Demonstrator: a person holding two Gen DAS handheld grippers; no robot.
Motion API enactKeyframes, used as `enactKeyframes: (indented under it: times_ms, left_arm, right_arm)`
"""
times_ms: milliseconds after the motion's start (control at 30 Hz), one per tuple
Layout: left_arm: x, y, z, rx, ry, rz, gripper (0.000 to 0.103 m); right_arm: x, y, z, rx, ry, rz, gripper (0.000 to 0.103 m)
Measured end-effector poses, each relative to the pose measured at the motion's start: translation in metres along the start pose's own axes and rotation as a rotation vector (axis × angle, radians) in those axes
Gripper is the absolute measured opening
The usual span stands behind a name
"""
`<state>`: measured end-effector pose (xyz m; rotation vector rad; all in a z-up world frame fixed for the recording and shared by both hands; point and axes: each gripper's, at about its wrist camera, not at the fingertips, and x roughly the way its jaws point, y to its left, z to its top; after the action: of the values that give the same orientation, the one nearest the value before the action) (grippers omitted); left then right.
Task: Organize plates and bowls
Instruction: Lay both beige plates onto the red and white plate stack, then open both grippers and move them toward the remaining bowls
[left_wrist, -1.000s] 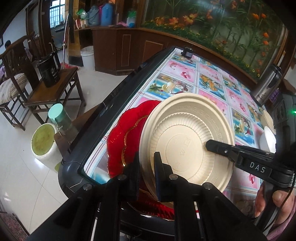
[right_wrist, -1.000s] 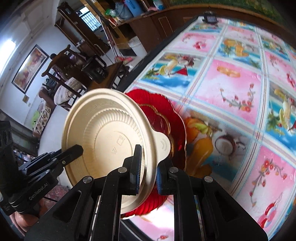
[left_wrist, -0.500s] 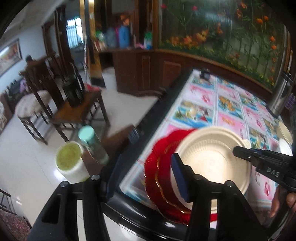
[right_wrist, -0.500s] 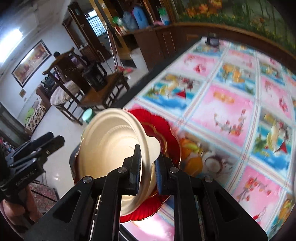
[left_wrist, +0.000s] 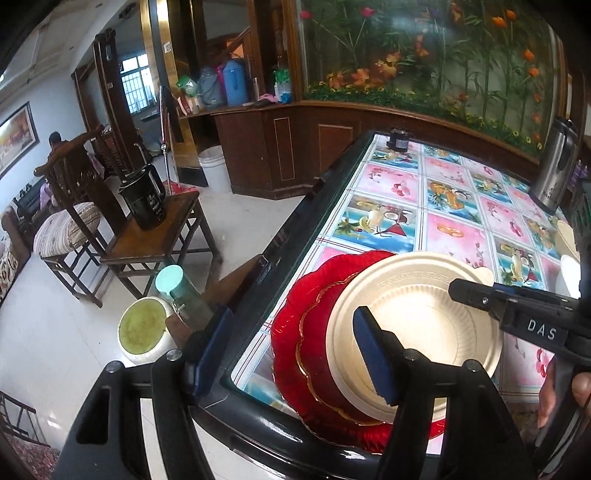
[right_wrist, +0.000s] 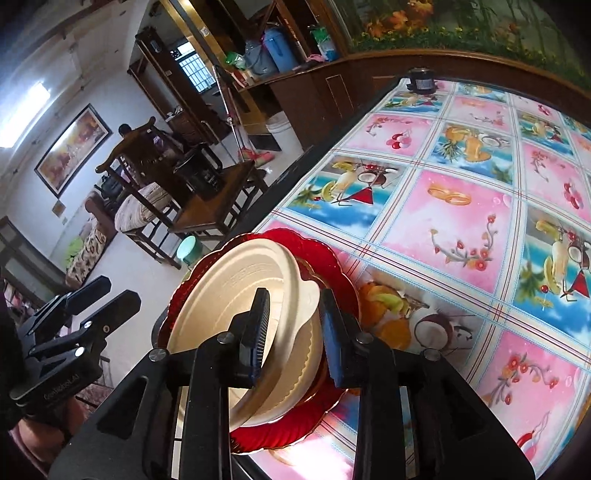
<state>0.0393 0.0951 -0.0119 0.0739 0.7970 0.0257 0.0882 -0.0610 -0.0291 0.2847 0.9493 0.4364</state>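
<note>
Glossy tablecloth (left_wrist: 454, 225), ribbed bowl (left_wrist: 417, 325), scalloped plate (left_wrist: 295, 332)

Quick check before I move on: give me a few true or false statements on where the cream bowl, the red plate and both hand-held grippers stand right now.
1. The cream bowl sits on the red plate. True.
2. The left hand-held gripper is clamped on the bowl. False: its jaws are opening, clear of the rim.
3. The red plate lies near the table edge. True.
4. The right hand-held gripper is nowhere near the bowl. False: its opening jaws straddle the bowl's rim.
5. The steel flask lies on its side. False: it stands upright.
</note>
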Motion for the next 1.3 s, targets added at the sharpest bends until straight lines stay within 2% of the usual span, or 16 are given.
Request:
enactKeyframes:
  times_ms: [167, 233, 300, 500, 633, 800, 900, 1033, 1300]
  left_arm:
    - [0.005, -0.002, -0.002, 0.000, 0.021, -0.015, 0.068]
    - [0.008, 0.000, -0.003, -0.005, 0.029, -0.020, 0.068]
    - [0.008, 0.004, -0.004, -0.014, 0.036, -0.024, 0.068]
    - [0.010, 0.006, -0.003, -0.026, 0.037, -0.029, 0.068]
    - [0.012, 0.007, -0.003, -0.033, 0.042, -0.028, 0.068]
    - [0.013, 0.006, -0.003, -0.033, 0.045, -0.035, 0.068]
    - [0.014, 0.005, -0.003, -0.035, 0.052, -0.047, 0.068]
    - [0.015, 0.006, -0.003, -0.034, 0.054, -0.041, 0.068]
    - [0.014, 0.007, -0.003, -0.043, 0.056, -0.056, 0.068]
  right_arm:
    - [0.013, 0.015, -0.007, -0.066, 0.045, 0.023, 0.028]
    - [0.014, 0.017, -0.009, -0.091, 0.040, 0.007, 0.028]
    - [0.010, 0.011, -0.008, -0.072, 0.022, -0.007, 0.028]
    - [0.003, -0.015, -0.004, 0.027, 0.045, 0.048, 0.028]
    - [-0.006, -0.032, -0.006, 0.104, 0.011, 0.081, 0.029]
    - [-0.006, -0.043, -0.007, 0.156, -0.016, 0.077, 0.041]
    - [0.006, -0.046, -0.013, 0.192, 0.008, 0.086, 0.041]
    - [0.008, -0.037, -0.013, 0.143, 0.012, 0.067, 0.043]
    - [-0.021, -0.046, -0.009, 0.155, -0.072, 0.125, 0.045]
